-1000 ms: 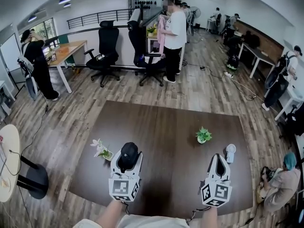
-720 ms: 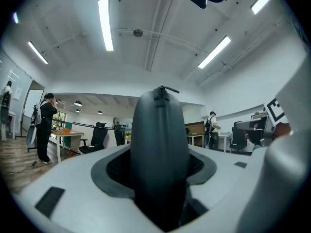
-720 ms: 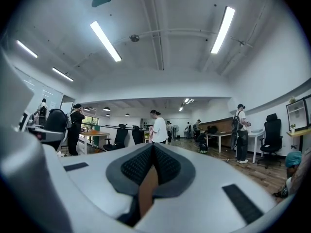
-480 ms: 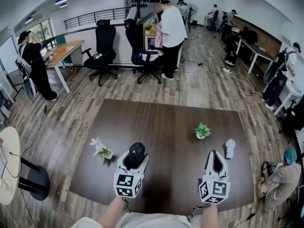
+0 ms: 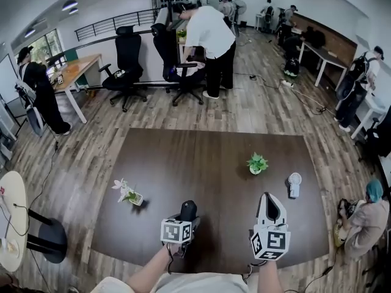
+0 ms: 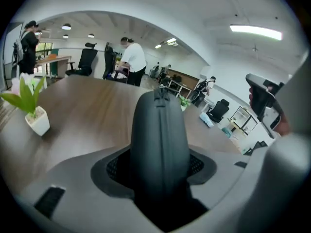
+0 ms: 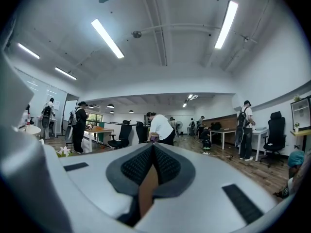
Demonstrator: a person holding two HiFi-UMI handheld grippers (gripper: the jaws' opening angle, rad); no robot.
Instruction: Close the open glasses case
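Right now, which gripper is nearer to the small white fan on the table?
Right. The right gripper sits just left of the fan, apart from it; the left gripper, gripping the black case, is farther left, beyond the right one.

Near the middle of the table's [image 5: 183,151] front edge, the glasses case [image 5: 189,209] sits between the left gripper's [image 5: 187,217] jaws; the right gripper [image 5: 267,199] is to its right, apart; 1 potted flower [image 5: 129,194] stands toward the left edge; 1 potted plant [image 5: 256,163] right of centre; a small fan [image 5: 294,185] near the right edge.
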